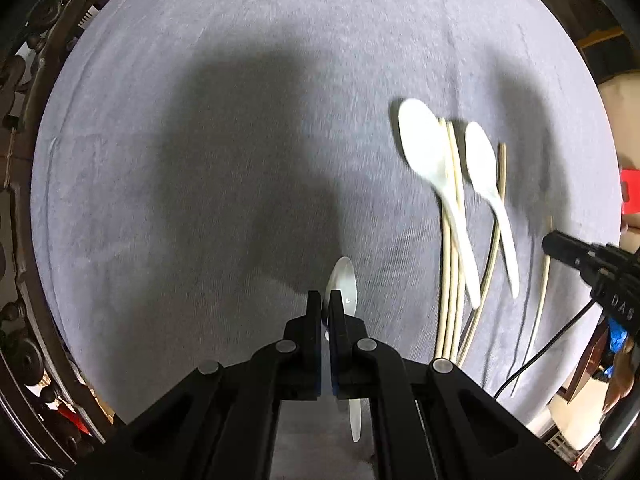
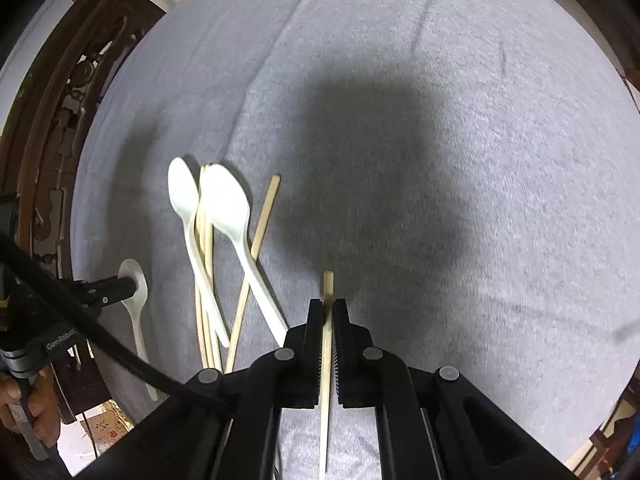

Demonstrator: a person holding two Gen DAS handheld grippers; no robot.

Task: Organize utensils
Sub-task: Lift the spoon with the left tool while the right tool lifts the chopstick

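1. Left gripper [image 1: 325, 300]: black hard-plastic linkage, flat fingers pinched onto a white plastic spoon [image 1: 344, 280]. The smooth oval bowl sticks out past the fingertips, the thin handle runs back between the fingers. The gripper points down at the cloth.
2. Right gripper [image 2: 328, 308]: same black build, ribbed pads clamped on 1 pale wooden chopstick [image 2: 328, 292]. It is a straight, square-ish stick, with the tip just past the fingertips and the rest trailing back under the camera.
3. Grey cloth [image 1: 200, 120]: fuzzy, towel-like nap with a few creases, covering a round table. Both grippers cast soft shadows on it.
4. Loose pile on the cloth between the 2 grippers: 2 white plastic spoons [image 1: 424, 152], glossy with oval bowls, lying over several thin pale chopsticks [image 1: 450, 280]. They lie roughly parallel, with some crossing.
5. Left view only: right gripper at the right edge with its held chopstick seen side-on, plus a red object [image 1: 631, 190] beyond the table edge.
6. Right view only: left gripper at the left edge on its spoon, a hand [image 2: 36, 412] around its handle, a thick black cable [image 2: 100, 340], and a carved dark-wood chair back [image 2: 80, 80] beyond the table edge.
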